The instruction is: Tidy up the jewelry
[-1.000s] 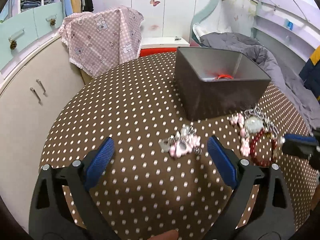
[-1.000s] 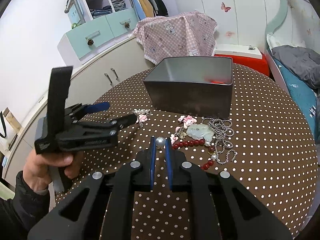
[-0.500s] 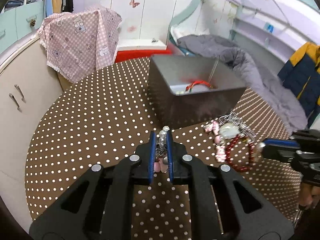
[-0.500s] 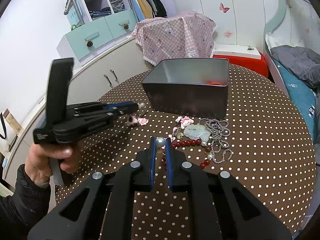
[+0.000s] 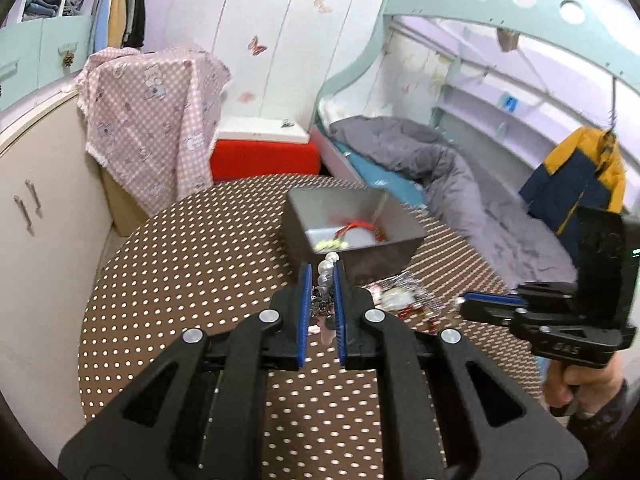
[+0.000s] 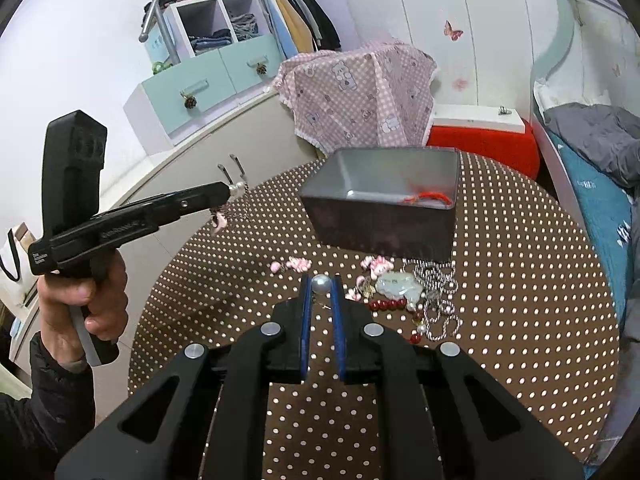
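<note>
My left gripper (image 5: 320, 276) is shut on a pearl-and-pink charm keychain (image 5: 325, 280) and holds it in the air above the table, short of the grey box (image 5: 356, 236). It also shows in the right wrist view (image 6: 228, 192) with the charm (image 6: 220, 218) dangling. My right gripper (image 6: 321, 284) is shut on a grey pearl (image 6: 321, 283), low over the table near the jewelry pile (image 6: 416, 292) of red beads, a jade pendant and silver chain. The grey box (image 6: 384, 208) holds a red cord bracelet (image 6: 430, 198).
The round table has a brown polka-dot cloth (image 6: 520, 280). Pink charms (image 6: 296, 265) lie in front of the box. A cabinet (image 6: 192, 168) stands left, a pink-draped chair (image 6: 360, 92) and a red stool (image 6: 480, 136) behind, a bed (image 5: 440, 176) to the right.
My left gripper shut on the keychain and lifted it off the table toward the box. My right gripper stayed shut on the pearl and moved little.
</note>
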`<state>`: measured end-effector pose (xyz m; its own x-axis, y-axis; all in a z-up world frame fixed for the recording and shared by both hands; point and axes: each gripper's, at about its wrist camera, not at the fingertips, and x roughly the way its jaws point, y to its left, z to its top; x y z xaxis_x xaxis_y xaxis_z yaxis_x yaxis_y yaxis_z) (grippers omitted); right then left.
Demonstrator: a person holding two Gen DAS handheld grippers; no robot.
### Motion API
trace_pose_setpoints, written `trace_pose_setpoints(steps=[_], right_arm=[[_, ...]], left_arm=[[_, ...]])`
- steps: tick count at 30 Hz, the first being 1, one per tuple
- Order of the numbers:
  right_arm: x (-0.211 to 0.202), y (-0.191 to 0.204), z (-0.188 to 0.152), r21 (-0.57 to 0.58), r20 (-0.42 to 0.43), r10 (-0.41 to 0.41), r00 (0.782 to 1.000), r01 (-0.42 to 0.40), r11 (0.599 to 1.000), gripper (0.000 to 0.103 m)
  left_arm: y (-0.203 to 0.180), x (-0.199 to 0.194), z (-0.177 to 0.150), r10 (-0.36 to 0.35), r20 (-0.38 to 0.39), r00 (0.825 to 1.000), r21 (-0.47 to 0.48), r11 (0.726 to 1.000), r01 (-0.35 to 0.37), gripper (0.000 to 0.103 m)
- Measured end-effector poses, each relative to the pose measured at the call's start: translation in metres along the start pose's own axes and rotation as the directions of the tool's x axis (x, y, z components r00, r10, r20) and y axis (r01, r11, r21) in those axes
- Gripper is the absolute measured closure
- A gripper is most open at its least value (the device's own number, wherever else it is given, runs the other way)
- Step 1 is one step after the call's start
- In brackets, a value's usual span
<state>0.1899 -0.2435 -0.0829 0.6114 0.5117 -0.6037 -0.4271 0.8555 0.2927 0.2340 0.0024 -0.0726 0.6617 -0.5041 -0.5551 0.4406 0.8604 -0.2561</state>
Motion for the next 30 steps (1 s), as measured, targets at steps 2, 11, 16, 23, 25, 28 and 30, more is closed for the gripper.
trace_pose_setpoints(steps=[2, 11, 16, 23, 25, 28, 30], right_arm=[[-0.003, 0.001, 0.003, -0.007, 0.007, -0.002, 1.0, 0.002, 1.0, 0.095], [0.003, 0.004, -0.002, -0.01, -0.018, 0.001, 1.0, -0.001, 1.0, 0.095], [0.012, 0.004, -0.009, -0.005, -0.041, 0.006, 0.999, -0.007, 1.0, 0.095], [0.012, 0.003, -0.011, -0.003, -0.049, 0.0, 0.999, 0.0, 1.0, 0.095], [0.012, 0.002, -0.011, -0.003, -0.049, -0.002, 0.999, 0.002, 1.0, 0.095], [0.013, 0.003, -0.012, 0.0, -0.052, -0.003, 0.999, 0.003, 1.0, 0.095], [0.014, 0.003, -0.012, 0.001, -0.053, -0.003, 0.999, 0.003, 1.0, 0.095]], left_arm=[[-0.002, -0.007, 0.005, -0.025, 0.011, 1.0, -0.002, 1.0, 0.025, 0.092], [0.005, 0.007, -0.005, -0.049, -0.071, 0.996, -0.031, 0.998, 0.047, 0.092], [0.013, 0.04, -0.031, 0.044, -0.184, 0.982, -0.011, 0.999, -0.047, 0.073], [0.032, 0.067, -0.05, 0.106, -0.248, 0.963, -0.04, 0.992, -0.12, 0.022], [0.028, 0.072, -0.047, 0.135, -0.249, 0.959, -0.001, 0.99, -0.14, 0.022], [0.015, 0.079, -0.047, 0.163, -0.26, 0.952, 0.079, 0.986, -0.147, 0.023], [0.004, 0.086, -0.05, 0.178, -0.278, 0.944, 0.144, 0.979, -0.142, 0.047]])
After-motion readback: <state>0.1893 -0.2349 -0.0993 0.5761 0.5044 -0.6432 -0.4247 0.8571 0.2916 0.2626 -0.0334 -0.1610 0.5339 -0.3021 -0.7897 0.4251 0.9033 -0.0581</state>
